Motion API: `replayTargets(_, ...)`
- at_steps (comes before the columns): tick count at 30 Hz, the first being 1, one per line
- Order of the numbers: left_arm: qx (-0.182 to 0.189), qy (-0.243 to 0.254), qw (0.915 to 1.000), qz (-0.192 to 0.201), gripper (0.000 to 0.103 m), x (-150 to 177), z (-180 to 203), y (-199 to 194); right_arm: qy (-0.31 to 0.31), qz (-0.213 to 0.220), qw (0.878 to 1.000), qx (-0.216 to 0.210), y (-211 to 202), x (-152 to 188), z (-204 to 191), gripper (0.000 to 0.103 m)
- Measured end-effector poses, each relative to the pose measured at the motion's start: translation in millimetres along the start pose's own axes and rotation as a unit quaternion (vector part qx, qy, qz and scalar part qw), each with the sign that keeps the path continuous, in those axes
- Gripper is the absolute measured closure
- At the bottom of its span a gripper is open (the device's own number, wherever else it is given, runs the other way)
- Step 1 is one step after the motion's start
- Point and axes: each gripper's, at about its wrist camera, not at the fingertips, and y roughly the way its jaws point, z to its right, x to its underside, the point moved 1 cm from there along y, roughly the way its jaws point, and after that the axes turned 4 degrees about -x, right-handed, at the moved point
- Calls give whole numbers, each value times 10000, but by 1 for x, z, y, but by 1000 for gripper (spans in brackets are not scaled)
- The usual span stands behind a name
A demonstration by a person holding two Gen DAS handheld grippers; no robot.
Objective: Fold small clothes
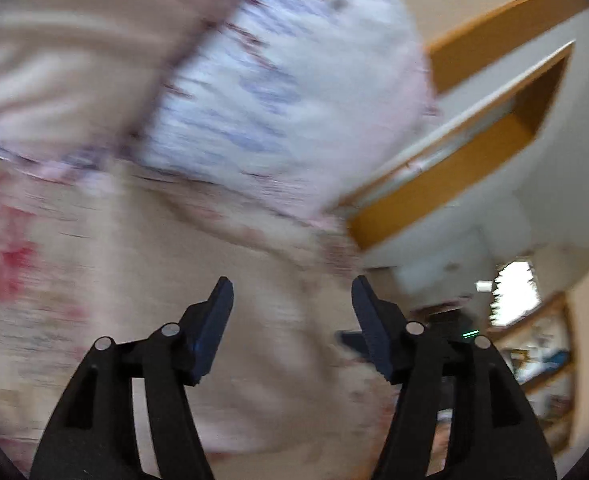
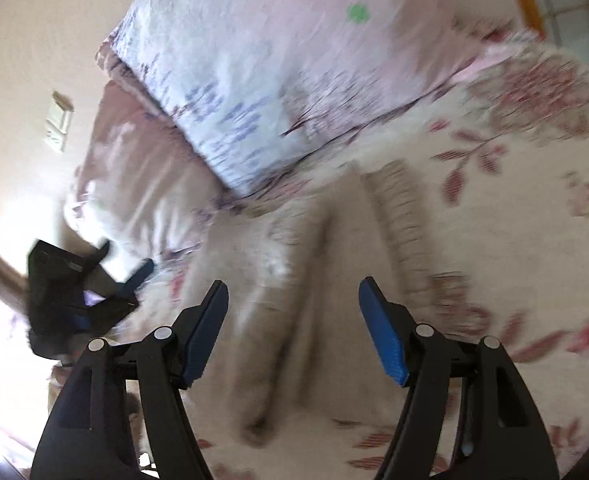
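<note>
Beige garment (image 2: 294, 280) beyond right gripper (image 2: 293, 292)

Left gripper (image 1: 292, 292) and right gripper (image 2: 293, 294): black plastic linkage arms with slotted cut-outs, round silver pivot pins, and flat blue ribbed pads (image 2: 382, 334) on each finger.

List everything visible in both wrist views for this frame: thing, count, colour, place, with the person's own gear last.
Garment: one, beige, crumpled flat on the bedspread ahead of the right gripper; blurred.
Bedspread: one, cream with red floral print, under the garment.
Pillow: one, pale pink and white with bluish marks, at the far end of the bed.
Wooden frame: orange-brown, on the wall right of the pillow.
Shelves: wooden, lower right, contents unclear.
Left gripper: black, jaws open, empty.
Right gripper: black with blue pads, jaws open, empty.
</note>
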Motion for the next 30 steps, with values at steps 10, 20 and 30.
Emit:
replayTargets(10,-1147,-160,9930,-216,39,12,-72,5,218,-853,9961,31,67,-4,9,55)
replayTargets(20,-1120,-209,9924,-470,37,29,-77,24,456,-793,9957,-122,93,-20,15,82)
replayTargets(30,-920,-196,9945,-468,32,27,-74,19,-3060,518,9347,1731,45,-7,-103,85)
